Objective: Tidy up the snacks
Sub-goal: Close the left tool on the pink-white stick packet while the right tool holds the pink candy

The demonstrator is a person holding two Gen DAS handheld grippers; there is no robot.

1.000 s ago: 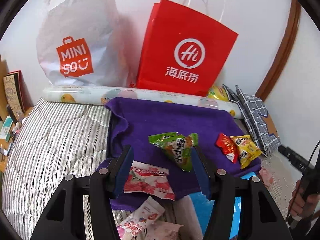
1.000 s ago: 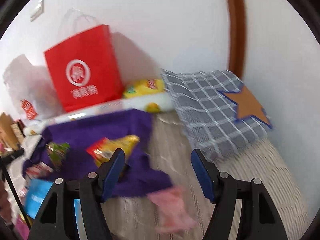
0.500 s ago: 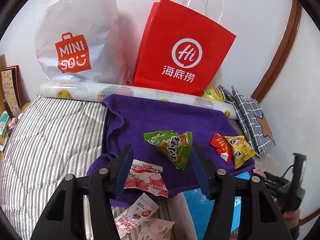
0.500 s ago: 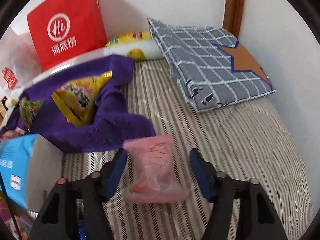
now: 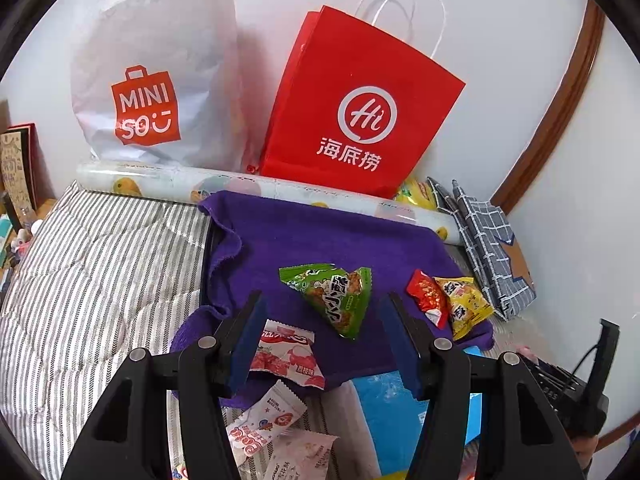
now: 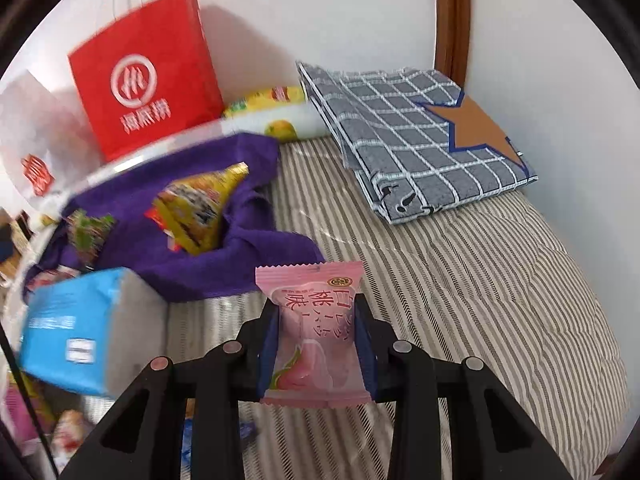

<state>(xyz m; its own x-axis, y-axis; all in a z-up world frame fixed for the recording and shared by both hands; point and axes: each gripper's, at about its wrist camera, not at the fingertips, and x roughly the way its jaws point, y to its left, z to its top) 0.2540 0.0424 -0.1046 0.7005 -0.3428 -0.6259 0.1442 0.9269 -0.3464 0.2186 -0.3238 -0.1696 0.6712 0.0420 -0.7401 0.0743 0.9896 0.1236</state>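
A: What does the right gripper [image 6: 316,332] have?

B: A pink peach-flavour snack packet [image 6: 314,328], standing upright between the blue pads, which are closing on its sides. It looks light and puffy: a crinkly film pillow with a soft sweet inside, likely slippery and easy to squash. I'd take it across the middle, below the crimped top seal, gently.

A: And the left gripper [image 5: 324,316]?

B: About half open and holding nothing, poised above the near edge of the purple towel [image 5: 320,240]. On that towel lie a green triangular packet [image 5: 336,292] near the middle, and a red packet [image 5: 426,296] touching a yellow one [image 5: 464,304] at its right edge.

A: The surroundings?

B: A striped quilted mattress [image 6: 480,300], soft, so things may tip. A folded checked cloth [image 6: 408,132] lies at the far right corner by the white wall; a red paper bag [image 5: 356,112] and a white Miniso bag [image 5: 156,80] lean along the far edge.
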